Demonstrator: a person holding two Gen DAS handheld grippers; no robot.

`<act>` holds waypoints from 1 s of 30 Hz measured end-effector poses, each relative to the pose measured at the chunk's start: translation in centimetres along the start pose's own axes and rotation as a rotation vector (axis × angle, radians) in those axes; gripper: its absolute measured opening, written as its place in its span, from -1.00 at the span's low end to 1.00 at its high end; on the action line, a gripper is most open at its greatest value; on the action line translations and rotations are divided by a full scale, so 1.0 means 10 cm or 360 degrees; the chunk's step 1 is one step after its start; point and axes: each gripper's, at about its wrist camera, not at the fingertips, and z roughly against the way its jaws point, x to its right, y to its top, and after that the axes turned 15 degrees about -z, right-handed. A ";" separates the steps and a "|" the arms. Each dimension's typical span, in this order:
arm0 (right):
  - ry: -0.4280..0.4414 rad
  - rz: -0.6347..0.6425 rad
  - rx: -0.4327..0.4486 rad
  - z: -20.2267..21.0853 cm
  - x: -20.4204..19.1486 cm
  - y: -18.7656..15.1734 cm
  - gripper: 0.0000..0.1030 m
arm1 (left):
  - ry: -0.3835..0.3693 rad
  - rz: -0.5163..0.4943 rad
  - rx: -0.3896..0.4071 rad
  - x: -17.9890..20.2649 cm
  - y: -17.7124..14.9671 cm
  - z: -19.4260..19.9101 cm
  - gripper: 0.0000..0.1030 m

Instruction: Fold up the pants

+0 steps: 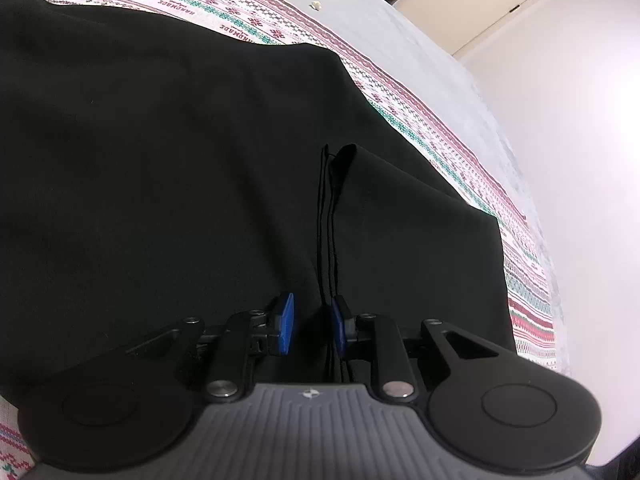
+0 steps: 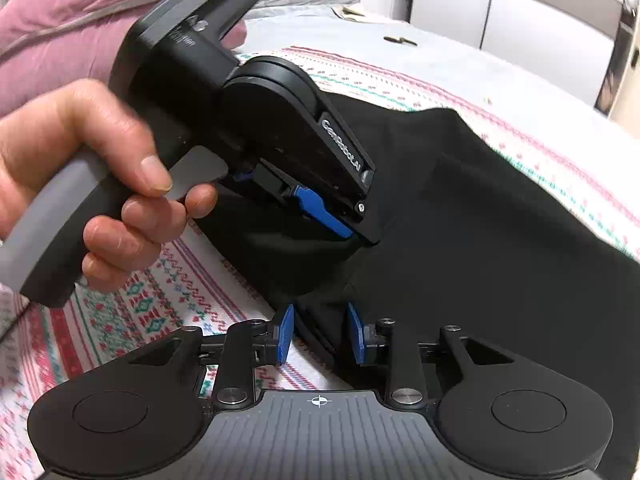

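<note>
**Both grippers at the edge of black pants on a patterned bedspread**

The black pants (image 1: 160, 160) lay spread across a bedspread (image 1: 400, 92) patterned in red, green and white bands, on a bed with a grey sheet (image 1: 360, 8) beyond it.

Left wrist view: the left gripper (image 1: 311, 328) pointed down onto the dark cloth. Its blue pads (image 1: 286, 322) stood apart, with a raised fold of the pants and two thin black cords (image 1: 326, 240) running up between them. The cords passed close by the right-hand pad; whether the pads pressed on the cloth could not be told from here.

Right wrist view: the right gripper (image 2: 320, 338) sat at the near edge of the pants, jaws apart, with a hem or seam edge lying between the pads and a gap visible on each side. The left pad was over bedspread, the right over black fabric. Above it, a hand (image 2: 80, 184) held the left gripper by its grey handle, tips down on a bunched fold of the pants. A pink pillow (image 2: 60, 32) lay at the bed's far end.
</note>
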 end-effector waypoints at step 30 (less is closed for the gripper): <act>0.0043 -0.0607 0.0141 0.34 0.37 0.22 -0.90 | -0.0203 0.0260 0.0050 -0.22 0.06 0.03 0.50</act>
